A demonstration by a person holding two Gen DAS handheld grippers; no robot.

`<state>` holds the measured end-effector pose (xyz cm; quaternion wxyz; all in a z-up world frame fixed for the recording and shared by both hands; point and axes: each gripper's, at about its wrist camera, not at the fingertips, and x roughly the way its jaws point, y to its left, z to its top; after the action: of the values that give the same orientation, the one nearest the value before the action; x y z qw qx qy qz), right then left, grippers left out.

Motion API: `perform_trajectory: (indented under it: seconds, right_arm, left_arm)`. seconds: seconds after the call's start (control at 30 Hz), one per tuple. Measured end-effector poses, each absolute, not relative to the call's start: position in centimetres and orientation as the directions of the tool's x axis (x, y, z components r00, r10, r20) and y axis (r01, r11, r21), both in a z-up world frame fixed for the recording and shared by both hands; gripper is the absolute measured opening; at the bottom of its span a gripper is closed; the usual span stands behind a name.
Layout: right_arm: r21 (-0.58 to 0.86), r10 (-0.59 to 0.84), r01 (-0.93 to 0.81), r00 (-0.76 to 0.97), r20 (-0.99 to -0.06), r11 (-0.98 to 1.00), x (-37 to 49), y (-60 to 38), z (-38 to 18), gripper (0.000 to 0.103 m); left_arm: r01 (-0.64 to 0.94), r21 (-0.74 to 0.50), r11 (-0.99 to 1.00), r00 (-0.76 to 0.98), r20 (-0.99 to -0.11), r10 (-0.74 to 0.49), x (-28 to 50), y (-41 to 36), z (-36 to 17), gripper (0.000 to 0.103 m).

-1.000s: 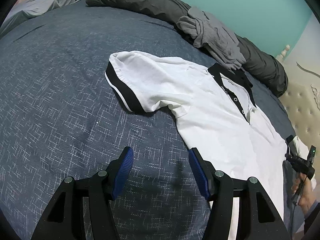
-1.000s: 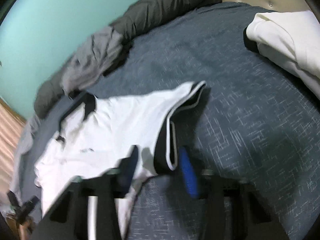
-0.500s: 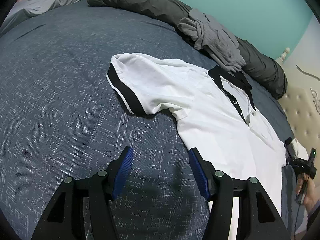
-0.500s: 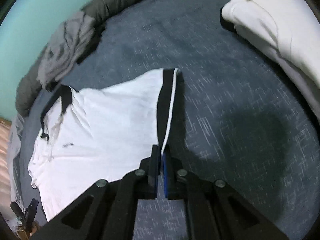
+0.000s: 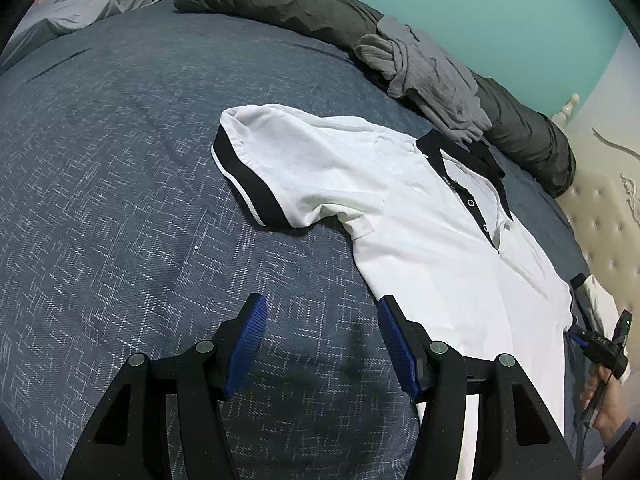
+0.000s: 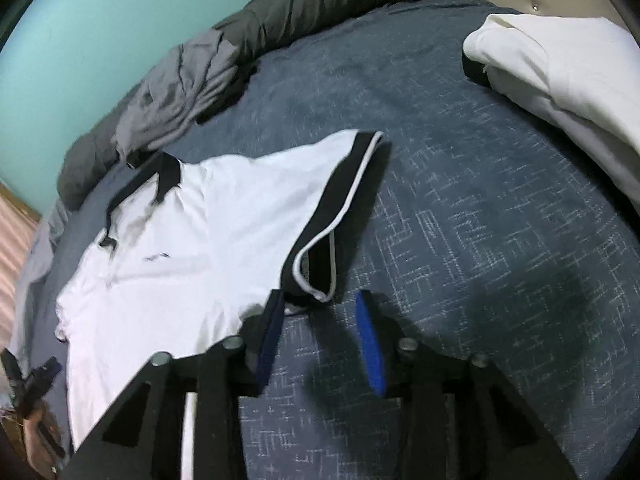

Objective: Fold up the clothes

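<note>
We hold our left gripper [image 5: 320,338] wide apart above the blue patterned bedspread [image 5: 120,200], its blue pads [image 5: 248,336] clamping nothing. The white polo shirt [image 5: 420,216] lies spread face up on the bedspread, running from about 12 o'clock to 4 o'clock of that gripper in the left wrist view. Its hem side edge passes just beside the right-hand pad. One sleeve with a black cuff [image 5: 248,184] points toward 11 o'clock, and the black collar [image 5: 468,156] sits toward 1 o'clock.

Our right gripper [image 6: 320,312] is also spread wide and grips nothing. In the right wrist view the shirt's other black cuff [image 6: 332,216] lies right in front of the fingers, at 12 o'clock, with its opening gaping slightly; whether the left-hand pad touches the fabric we cannot tell, as the view is blurred. The shirt body [image 6: 180,248] stretches to 9 and 10 o'clock.

A crumpled grey garment [image 5: 424,76] rests on a dark rolled blanket [image 5: 288,4] along the far edge of the bed. A folded white garment [image 6: 560,80] lies at 2 o'clock of the right gripper, well apart from the shirt.
</note>
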<state>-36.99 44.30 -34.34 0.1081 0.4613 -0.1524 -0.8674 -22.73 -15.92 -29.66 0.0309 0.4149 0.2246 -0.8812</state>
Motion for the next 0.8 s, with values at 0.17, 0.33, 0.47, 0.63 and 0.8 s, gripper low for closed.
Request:
perform_trajectory:
  seconds: [0.17, 0.33, 0.47, 0.63, 0.8]
  right_arm:
    - [0.351, -0.328, 0.069, -0.558, -0.763, -0.934, -37.2, 44.0, -33.7, 0.000]
    - [0.329, -0.308, 0.065, -0.560, -0.769, -0.942, -36.4, 44.5, -32.9, 0.000]
    - [0.393, -0.356, 0.072, -0.593, -0.722, -0.917, -36.4, 44.7, -32.3, 0.004]
    - [0.382, -0.363, 0.104, -0.604, -0.710, -0.918, -37.1, 43.5, -32.1, 0.045]
    - [0.349, -0.351, 0.119, -0.578, -0.737, -0.930, -37.9, 42.3, -33.0, 0.018]
  left_arm:
    - [0.237, -0.372, -0.897, -0.654, -0.744, 0.136, -22.7, -16.0, -29.7, 0.062]
    - [0.235, -0.374, -0.897, -0.656, -0.742, 0.138, -22.7, -16.0, -29.6, 0.062]
    - [0.236, -0.374, -0.897, -0.655, -0.743, 0.137, -22.7, -16.0, -29.7, 0.062]
    - [0.235, -0.371, -0.898, -0.653, -0.745, 0.137, -22.7, -16.0, -29.7, 0.062]
    - [0.237, -0.371, -0.898, -0.653, -0.745, 0.136, -22.7, -16.0, -29.6, 0.062]
